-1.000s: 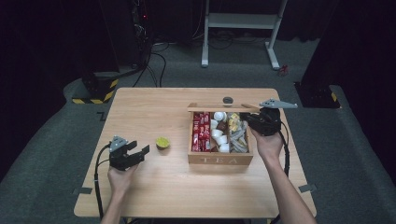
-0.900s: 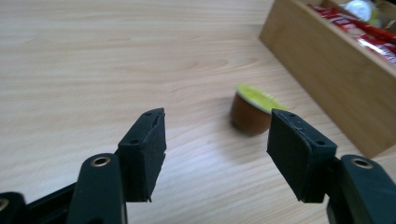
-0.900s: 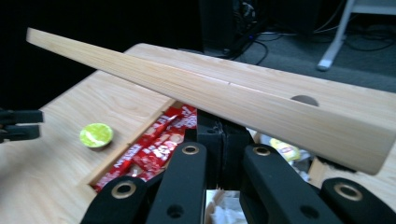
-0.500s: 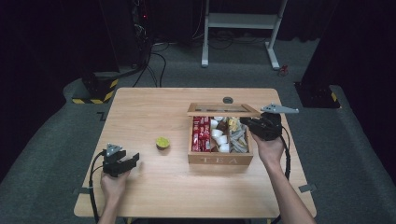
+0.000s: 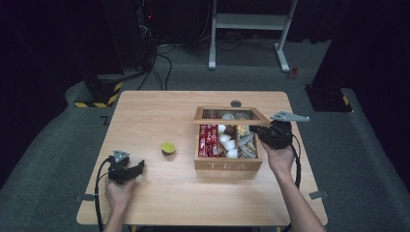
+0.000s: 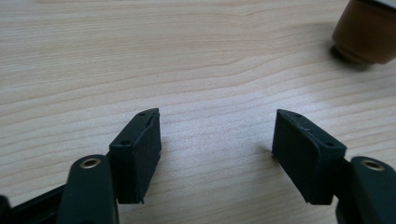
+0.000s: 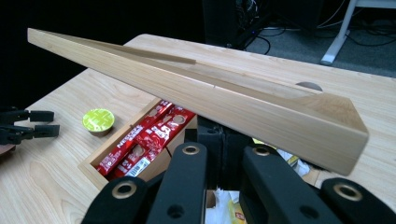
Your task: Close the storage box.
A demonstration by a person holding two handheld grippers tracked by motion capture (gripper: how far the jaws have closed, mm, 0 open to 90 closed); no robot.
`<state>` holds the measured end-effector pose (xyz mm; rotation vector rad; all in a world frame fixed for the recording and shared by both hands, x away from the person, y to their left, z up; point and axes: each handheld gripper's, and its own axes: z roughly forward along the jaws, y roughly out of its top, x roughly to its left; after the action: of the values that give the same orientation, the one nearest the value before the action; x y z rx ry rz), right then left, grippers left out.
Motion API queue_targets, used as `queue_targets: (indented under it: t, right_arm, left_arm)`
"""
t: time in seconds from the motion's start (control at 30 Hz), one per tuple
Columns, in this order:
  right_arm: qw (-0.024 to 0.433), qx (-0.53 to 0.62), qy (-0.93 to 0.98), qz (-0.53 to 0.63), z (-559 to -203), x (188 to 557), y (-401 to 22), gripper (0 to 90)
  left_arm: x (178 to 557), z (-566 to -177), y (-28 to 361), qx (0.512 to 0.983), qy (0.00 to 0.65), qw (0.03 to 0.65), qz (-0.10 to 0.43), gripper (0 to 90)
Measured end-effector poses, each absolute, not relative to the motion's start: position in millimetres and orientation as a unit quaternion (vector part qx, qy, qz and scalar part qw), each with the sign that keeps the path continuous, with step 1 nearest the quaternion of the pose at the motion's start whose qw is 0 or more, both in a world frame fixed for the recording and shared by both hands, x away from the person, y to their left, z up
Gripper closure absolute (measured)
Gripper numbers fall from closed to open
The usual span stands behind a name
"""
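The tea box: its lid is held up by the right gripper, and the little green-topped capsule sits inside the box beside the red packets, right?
Not quite. The right gripper does hold the lid of the tea box up, but the green-topped capsule stands outside the box on the table, to its left, as the high view shows.

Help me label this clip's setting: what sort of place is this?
Probably a lab or recording studio, not a home: black curtains surround the table, cables trail across grey carpet, and a hazard-striped base stands behind.
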<state>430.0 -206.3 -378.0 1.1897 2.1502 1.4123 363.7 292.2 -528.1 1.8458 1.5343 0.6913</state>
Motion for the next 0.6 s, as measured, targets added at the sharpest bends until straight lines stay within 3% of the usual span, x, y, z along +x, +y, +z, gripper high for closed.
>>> queue_targets:
  t: [0.6]
  right_arm:
    - [0.142, 0.417, 0.746, 0.499, -395.7, 418.3, -208.7, 88.9]
  left_arm:
    - [364.5, -528.5, 290.9, 0.704, 0.581, 0.317, 0.258, 26.5]
